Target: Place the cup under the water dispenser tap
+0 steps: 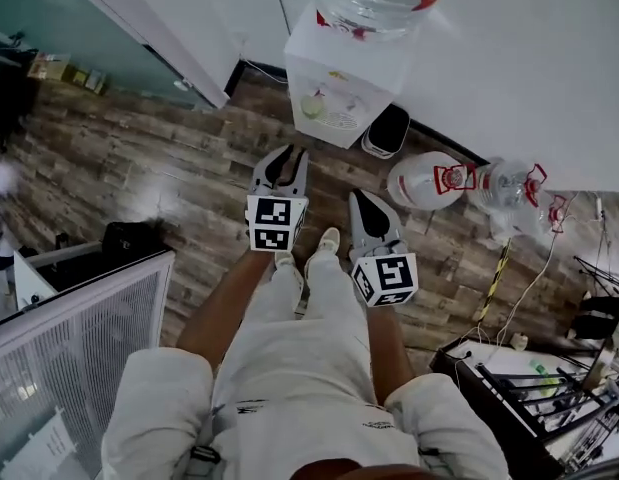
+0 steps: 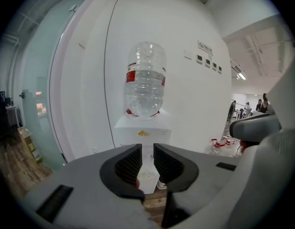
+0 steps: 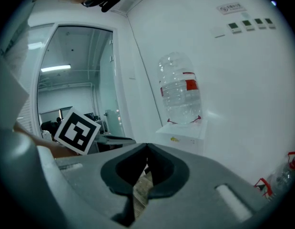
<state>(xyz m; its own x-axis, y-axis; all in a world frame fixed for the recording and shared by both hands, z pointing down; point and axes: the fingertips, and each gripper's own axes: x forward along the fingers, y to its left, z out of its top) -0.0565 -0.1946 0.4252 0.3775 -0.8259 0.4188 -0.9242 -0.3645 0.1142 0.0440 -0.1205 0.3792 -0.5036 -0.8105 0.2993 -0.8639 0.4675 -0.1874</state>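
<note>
Standing before the water dispenser (image 1: 314, 50), a person holds the left hand-held gripper (image 1: 282, 158) slightly parted and empty, the right hand-held gripper (image 1: 364, 203) clenched on nothing; what looks like the cup (image 1: 311, 106) sits ahead of and below both, so best withdraw straight without nudging it.

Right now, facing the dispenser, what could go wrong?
Neither the left gripper nor the right gripper holds a cup, and I see none elsewhere, so approaching the water dispenser would achieve nothing. Spare bottles lie on the floor to its right: stepping sideways risks a trip.
</note>
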